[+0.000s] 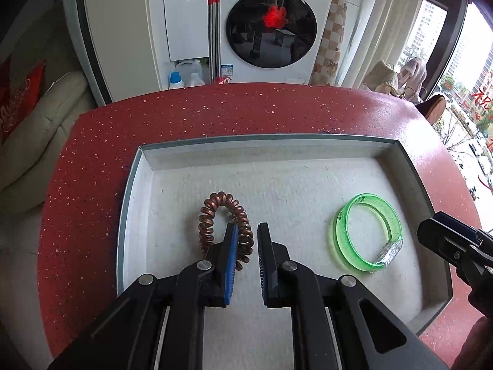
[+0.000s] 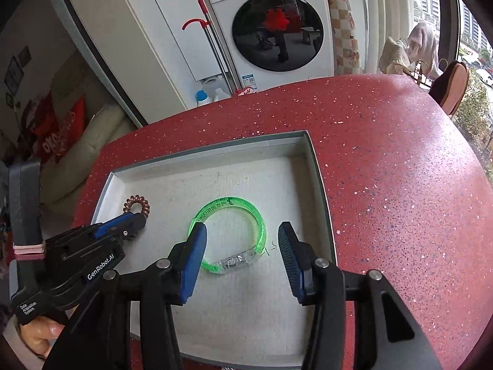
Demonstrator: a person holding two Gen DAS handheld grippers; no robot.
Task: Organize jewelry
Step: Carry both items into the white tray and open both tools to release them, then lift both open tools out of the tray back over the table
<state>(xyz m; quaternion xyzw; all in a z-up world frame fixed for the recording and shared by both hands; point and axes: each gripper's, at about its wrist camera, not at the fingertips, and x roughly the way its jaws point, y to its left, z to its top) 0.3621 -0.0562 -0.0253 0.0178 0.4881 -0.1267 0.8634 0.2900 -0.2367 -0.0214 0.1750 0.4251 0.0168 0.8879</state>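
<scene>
A copper coil bracelet [image 1: 217, 215] lies at the left of the grey tray [image 1: 277, 149]. A clear green bangle [image 1: 366, 234] lies at the tray's right. My left gripper [image 1: 248, 231] is open with a narrow gap; part of the coil sits between its blue pads, untouched by the right pad. My right gripper [image 2: 243, 231] is wide open just above the green bangle [image 2: 234, 231], its left pad over the bangle's left side. The right gripper also shows at the edge of the left wrist view [image 1: 446, 240]. The coil [image 2: 137, 205] peeks out past the left gripper [image 2: 135, 219] in the right wrist view.
The tray [image 2: 317, 172] sits on a red speckled round table [image 2: 400, 169]. A washing machine [image 1: 271, 27], a mop and detergent bottles stand behind the table. A sofa with red cushions is at the left, a window at the right.
</scene>
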